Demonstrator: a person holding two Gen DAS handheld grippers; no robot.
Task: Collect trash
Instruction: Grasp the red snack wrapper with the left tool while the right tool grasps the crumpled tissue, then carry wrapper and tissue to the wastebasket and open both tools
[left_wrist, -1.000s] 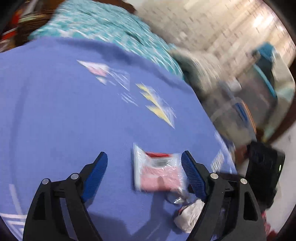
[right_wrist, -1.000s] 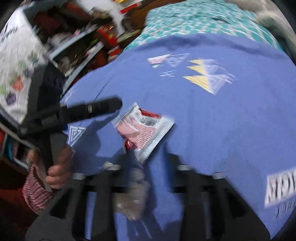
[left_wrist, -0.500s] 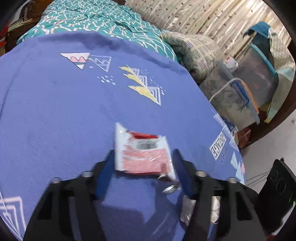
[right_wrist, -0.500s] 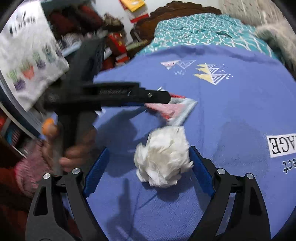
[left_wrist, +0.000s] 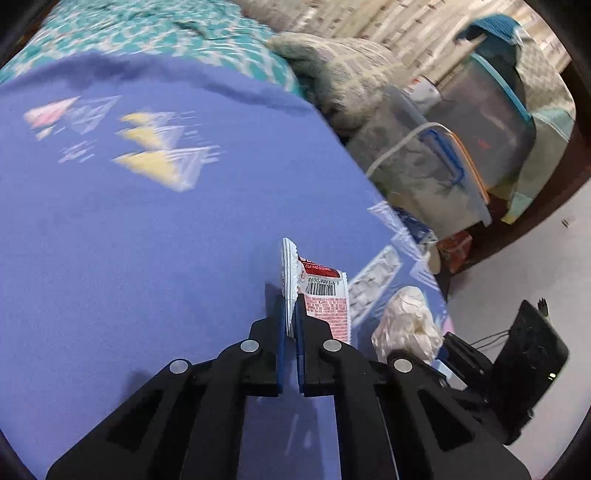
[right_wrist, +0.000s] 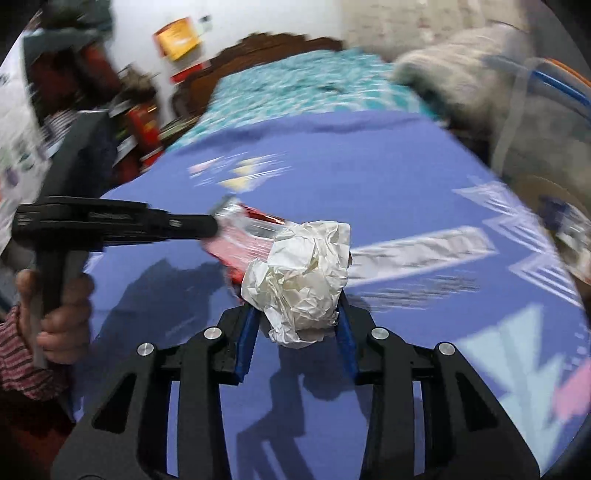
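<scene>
Left gripper (left_wrist: 291, 314): your jaws have just been closing, and now they pinch the red and white wrapper (left_wrist: 325, 295) tight. The blue pads (left_wrist: 281, 332) squeeze its crinkly white edge.

Red and white wrapper: it sticks up out of the jaws, standing on its edge above the blue blanket (left_wrist: 147, 240). You can see a barcode and a red top strip on it (the small words are too tiny to read).

Right gripper (right_wrist: 299, 321): your jaws have just been closing too. They are partway shut now, with the crumpled white paper ball (right_wrist: 299, 280) between them. Both blue pads (right_wrist: 248, 339) press on its sides.

Crumpled white paper ball: it puffs out over the fingertips, just above the blanket. In the left wrist view it (left_wrist: 406, 328) sits close to the right of the wrapper.

Your left hand (right_wrist: 59, 314): it holds the black handle, seen at the left of the right wrist view. A striped sleeve (right_wrist: 18, 362) is at the wrist.

Blue blanket: it has yellow and pink triangle prints (left_wrist: 159, 162) and white shapes near the edge.

Teal patterned bedding (right_wrist: 295, 85): it lies past the far edge of the blanket.

Clear storage bins (left_wrist: 443, 173): they are stacked beside the bed, well apart from both grippers.
</scene>
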